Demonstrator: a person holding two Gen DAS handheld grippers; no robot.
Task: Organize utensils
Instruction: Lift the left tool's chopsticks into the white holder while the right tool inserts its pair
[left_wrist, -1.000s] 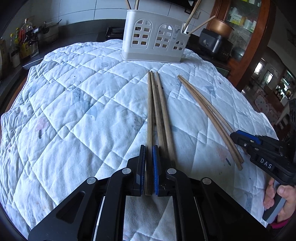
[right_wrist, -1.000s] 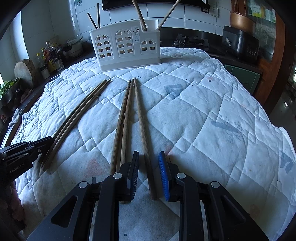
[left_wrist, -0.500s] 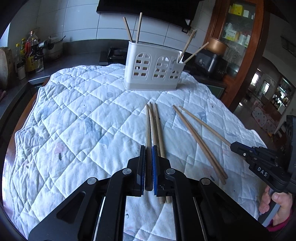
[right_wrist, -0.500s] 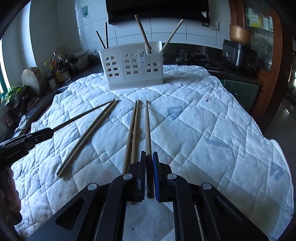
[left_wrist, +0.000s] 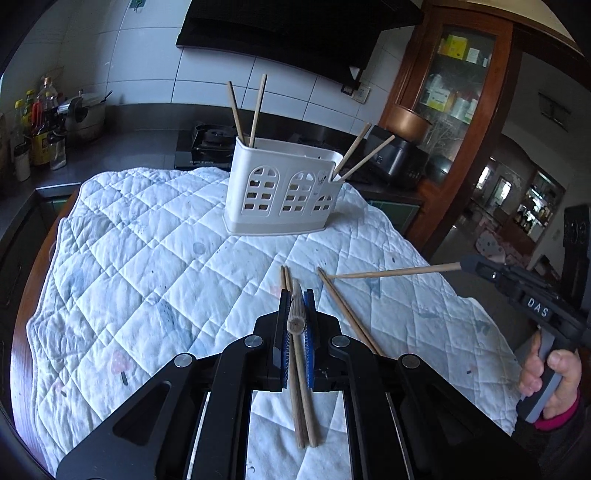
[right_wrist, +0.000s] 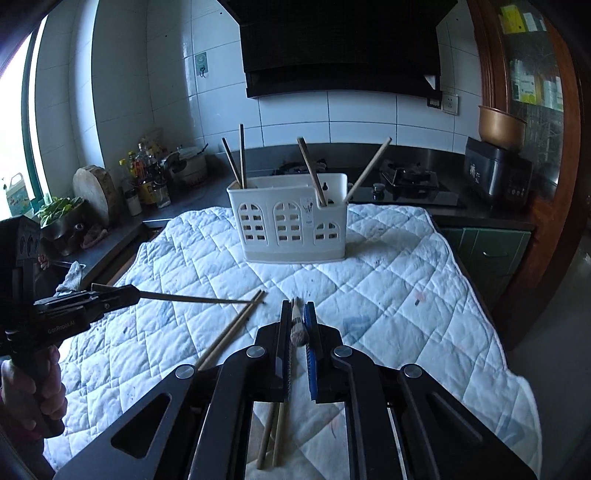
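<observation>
Left claw clamped on one chopstick, right claw clamped on another chopstick, both raised over quilted tabletop, two chopstick pairs lying near, white holder at far edge.

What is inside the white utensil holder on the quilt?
The white utensil holder contains four chopsticks: two at its left end, two in the lower right compartment, leaning apart. Their lower ends and the holder's bottom are hidden by its walls.

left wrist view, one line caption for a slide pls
Left gripper and right gripper each lift one chopstick off the quilt toward the holder.
</observation>
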